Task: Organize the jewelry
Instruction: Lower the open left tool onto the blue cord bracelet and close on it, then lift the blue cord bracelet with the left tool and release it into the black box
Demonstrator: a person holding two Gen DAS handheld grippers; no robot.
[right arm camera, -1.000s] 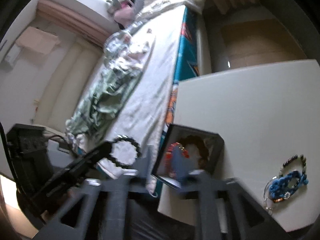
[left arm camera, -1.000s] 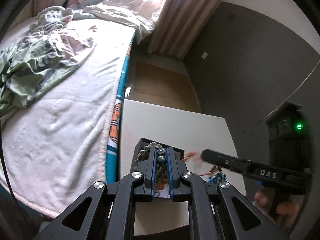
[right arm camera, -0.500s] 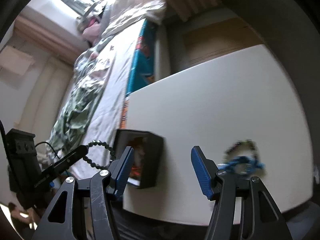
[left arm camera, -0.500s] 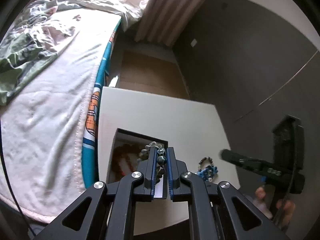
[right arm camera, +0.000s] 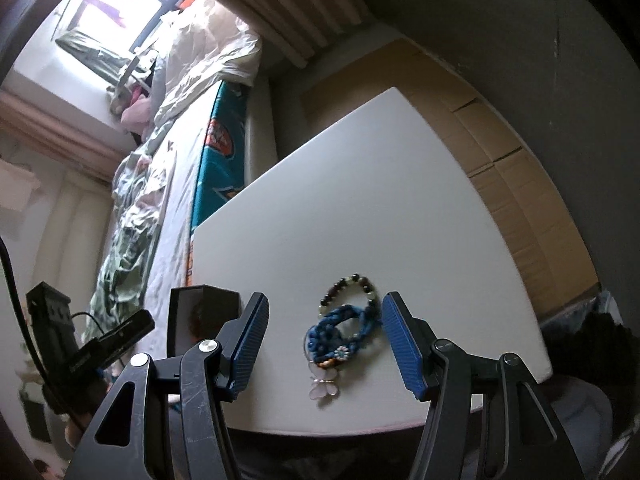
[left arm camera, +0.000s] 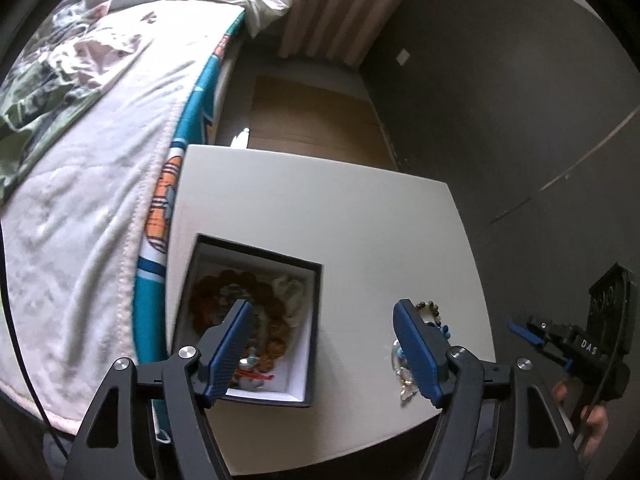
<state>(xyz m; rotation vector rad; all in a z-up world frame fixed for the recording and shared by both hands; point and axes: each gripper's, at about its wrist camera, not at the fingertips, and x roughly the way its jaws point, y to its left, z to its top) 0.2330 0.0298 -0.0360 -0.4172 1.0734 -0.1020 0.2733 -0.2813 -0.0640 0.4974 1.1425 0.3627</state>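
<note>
Bed (left arm camera: 80,208): far left, pale sheet, teal printed edge against the worktop.
Worktop (left arm camera: 320,208): white, just beside the bed.
Jewelry box (left arm camera: 316,312): black walls, white lining, on the worktop's left side near the bed edge.
Box contents: brown bead bracelet (left arm camera: 276,312) coiled inside; other pieces under it, blurred, I cannot tell them apart.
My left hand-held gripper (left arm camera: 320,344): jaws have just been opening and stand wide apart, nothing between the pads; left finger over the box, right finger over the loose pieces.
Loose pieces: on bare worktop right of the box, well apart from it.
Dark bead bracelet (right arm camera: 352,288): flat, touching the blue one.
Blue woven bracelet (right arm camera: 340,330): nearer me, overlapping the dark one.
Butterfly charm (right arm camera: 324,386): pale pink, at the blue bracelet's near end.
My right hand-held gripper (right arm camera: 324,344): jaws parted, straddling the loose pieces without touching them.
</note>
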